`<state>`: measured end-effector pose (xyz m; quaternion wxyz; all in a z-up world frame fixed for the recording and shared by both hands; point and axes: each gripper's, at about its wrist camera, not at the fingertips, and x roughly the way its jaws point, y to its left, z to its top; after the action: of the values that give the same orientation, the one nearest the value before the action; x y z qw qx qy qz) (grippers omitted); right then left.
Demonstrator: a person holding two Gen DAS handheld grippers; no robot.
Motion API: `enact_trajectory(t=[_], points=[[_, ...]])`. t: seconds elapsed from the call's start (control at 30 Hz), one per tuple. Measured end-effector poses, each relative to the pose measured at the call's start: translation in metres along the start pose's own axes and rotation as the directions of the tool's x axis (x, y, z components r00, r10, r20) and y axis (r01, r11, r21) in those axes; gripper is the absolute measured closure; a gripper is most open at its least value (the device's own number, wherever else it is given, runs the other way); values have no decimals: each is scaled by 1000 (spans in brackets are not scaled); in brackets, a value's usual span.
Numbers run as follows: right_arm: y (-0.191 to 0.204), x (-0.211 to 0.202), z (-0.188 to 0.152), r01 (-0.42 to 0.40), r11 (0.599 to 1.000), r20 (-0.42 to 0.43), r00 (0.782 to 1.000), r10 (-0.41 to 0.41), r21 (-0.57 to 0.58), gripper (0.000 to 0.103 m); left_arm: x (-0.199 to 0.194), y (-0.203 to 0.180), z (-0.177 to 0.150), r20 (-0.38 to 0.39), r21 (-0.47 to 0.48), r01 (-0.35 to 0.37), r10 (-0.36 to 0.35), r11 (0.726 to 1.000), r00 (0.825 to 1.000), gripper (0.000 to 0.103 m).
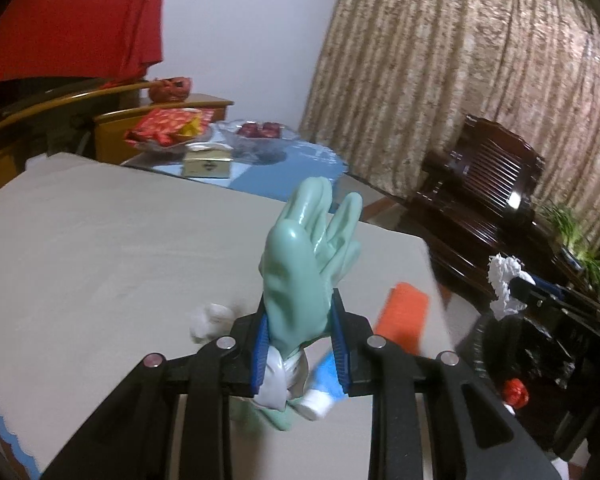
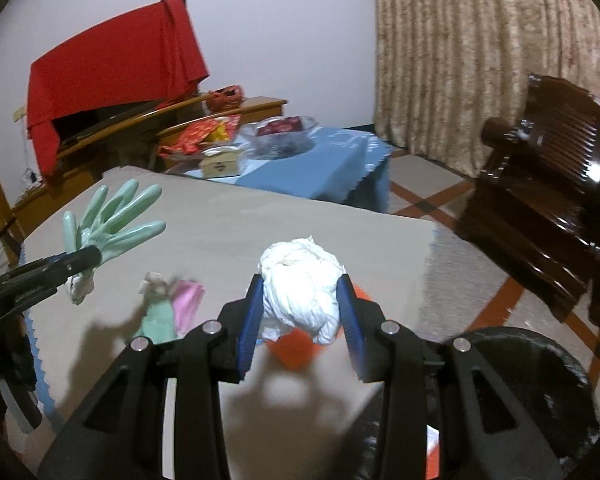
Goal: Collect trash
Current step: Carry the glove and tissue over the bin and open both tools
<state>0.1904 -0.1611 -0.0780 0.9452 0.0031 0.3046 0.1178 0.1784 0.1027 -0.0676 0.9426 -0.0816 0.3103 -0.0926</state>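
Glove [image 1: 300, 264], mint green, stands clamped upright in our left tongs [image 1: 300, 344] above the desk [image 1: 100, 240], left wrist view. Right wrist view: our right tongs [image 2: 302, 320] grip a crumpled white tissue wad [image 2: 300, 288] over the desk's near edge; black bin [image 2: 540, 380] just beside.

You won't find a word, number or brand here that can be read. The small cream box [image 2: 219, 166] on the blue-covered table [image 2: 340, 152] carries a dark mark on its front, possibly heart-shaped, but no letters come through. The red wrappers [image 1: 162, 126] in the glass dish beside it show pale patterns, too blurred for you to make out as characters. On your left gripper [image 2: 78, 266], seen from the right wrist camera, there is faint embossed lettering along the arm, illegible.
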Motion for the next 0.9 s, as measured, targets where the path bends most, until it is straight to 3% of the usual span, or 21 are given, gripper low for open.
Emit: enact_trajectory(t=[0.5, 0.9], points=[[-65, -66, -25, 137, 988, 51, 989, -141, 71, 67, 7, -96, -9, -42, 82, 149, -146, 985, 988, 76], [-123, -109, -57, 256, 956, 45, 963, -265, 146, 66, 5, -180, -23, -78, 183, 277, -267, 943, 960, 76]])
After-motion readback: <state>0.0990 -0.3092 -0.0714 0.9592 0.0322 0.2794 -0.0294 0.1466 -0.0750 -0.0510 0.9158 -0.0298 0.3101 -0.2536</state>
